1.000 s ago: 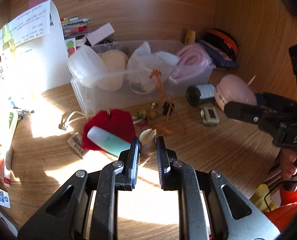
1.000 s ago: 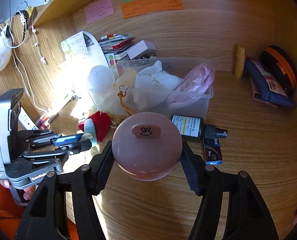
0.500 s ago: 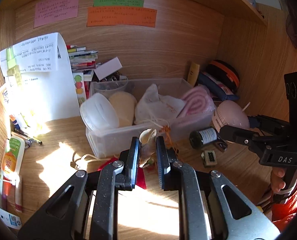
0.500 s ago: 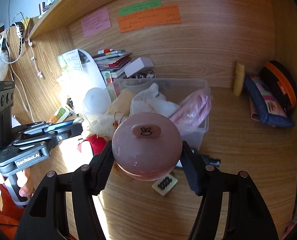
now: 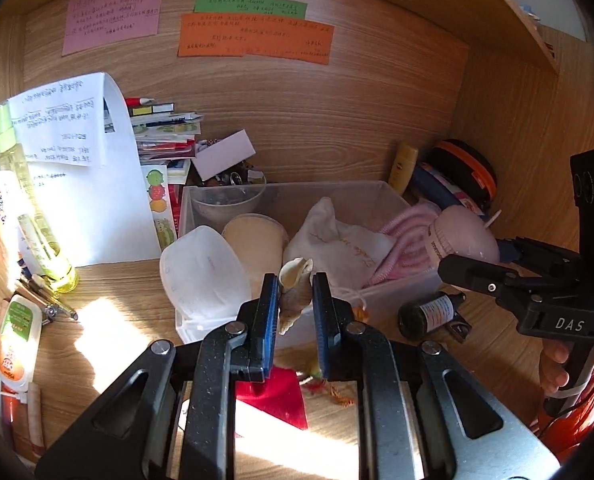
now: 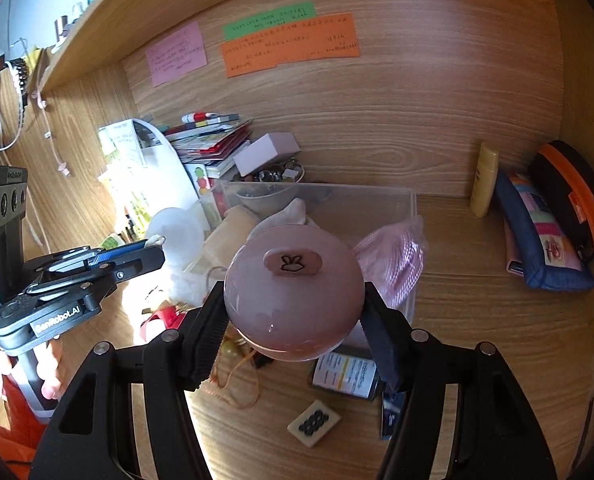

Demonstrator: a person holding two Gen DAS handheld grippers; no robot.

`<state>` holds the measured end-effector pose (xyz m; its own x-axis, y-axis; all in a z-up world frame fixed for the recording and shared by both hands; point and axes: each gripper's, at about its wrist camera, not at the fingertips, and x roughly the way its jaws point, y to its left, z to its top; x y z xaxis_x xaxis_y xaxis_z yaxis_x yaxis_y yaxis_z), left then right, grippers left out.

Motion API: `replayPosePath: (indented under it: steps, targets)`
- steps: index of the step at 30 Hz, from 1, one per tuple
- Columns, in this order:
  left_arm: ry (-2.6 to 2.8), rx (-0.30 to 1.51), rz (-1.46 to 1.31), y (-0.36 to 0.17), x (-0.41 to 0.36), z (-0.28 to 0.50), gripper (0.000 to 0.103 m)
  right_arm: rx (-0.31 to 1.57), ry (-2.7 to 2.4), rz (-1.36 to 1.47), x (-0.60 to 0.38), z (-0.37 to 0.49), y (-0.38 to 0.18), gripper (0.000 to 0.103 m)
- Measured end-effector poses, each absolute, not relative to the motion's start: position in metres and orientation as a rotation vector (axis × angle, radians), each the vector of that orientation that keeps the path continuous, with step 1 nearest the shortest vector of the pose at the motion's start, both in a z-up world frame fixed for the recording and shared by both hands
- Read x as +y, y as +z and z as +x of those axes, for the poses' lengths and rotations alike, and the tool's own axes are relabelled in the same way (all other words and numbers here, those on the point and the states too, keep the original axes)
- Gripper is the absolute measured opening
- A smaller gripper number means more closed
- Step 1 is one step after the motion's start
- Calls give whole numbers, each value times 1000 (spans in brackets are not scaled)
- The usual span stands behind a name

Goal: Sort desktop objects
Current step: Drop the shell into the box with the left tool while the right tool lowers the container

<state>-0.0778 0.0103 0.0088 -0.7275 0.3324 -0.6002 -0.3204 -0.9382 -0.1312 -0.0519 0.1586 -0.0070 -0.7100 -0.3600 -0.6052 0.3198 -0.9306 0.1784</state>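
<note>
We see the left hand-held gripper (image 5: pixel 295 304) clamped narrow on a spiral seashell (image 5: pixel 295 292), which stands upright between the blue pads and is lifted off the tabletop (image 5: pixel 109 344), in front of the near wall of the clear plastic bin (image 5: pixel 377 196). The right hand-held gripper (image 6: pixel 293 320) grips a round pink jar (image 6: pixel 293 296) at a medium spread, its pads pressing on both sides; the jar's lid tab with a small bunny mark faces the camera. In the left wrist view the jar (image 5: pixel 463 236) hangs at the bin's right end, above its rim. The bin sits toward the back edge of the tabletop and holds a white cloth pouch (image 5: pixel 333 236), a pink striped cloth (image 5: pixel 407 236), a beige round item (image 5: pixel 257 240) and a translucent lid-like shell (image 5: pixel 201 272) leaning over its left front corner. On the tabletop in front of the bin lie a dark bottle with a white label (image 6: pixel 347 374), on its side, a mahjong tile (image 6: pixel 314 423), and a red pouch (image 5: pixel 273 396) with orange cord. A yellow-green spray bottle (image 5: pixel 29 216) stands near the left edge. At the back right corner we note a yellow tube (image 6: pixel 484 178), upright, and a blue zip pouch (image 6: pixel 537 236).
</note>
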Motion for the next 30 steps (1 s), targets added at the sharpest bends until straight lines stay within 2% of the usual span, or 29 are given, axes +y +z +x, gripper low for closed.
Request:
replayPosePath:
  steps: [9,17,30]
  targets:
    - [2621,-16,-953,4,13,-96,16,-127,-2618,990,162,-81,-17,60]
    - [2611,-24,-982,-3,16,-103,16,-5,-2647,988,149,-87,-24,60]
    - [2595,-43,-993,-6,16,-104,16,38,-2631,1012,137,-91,-31,63]
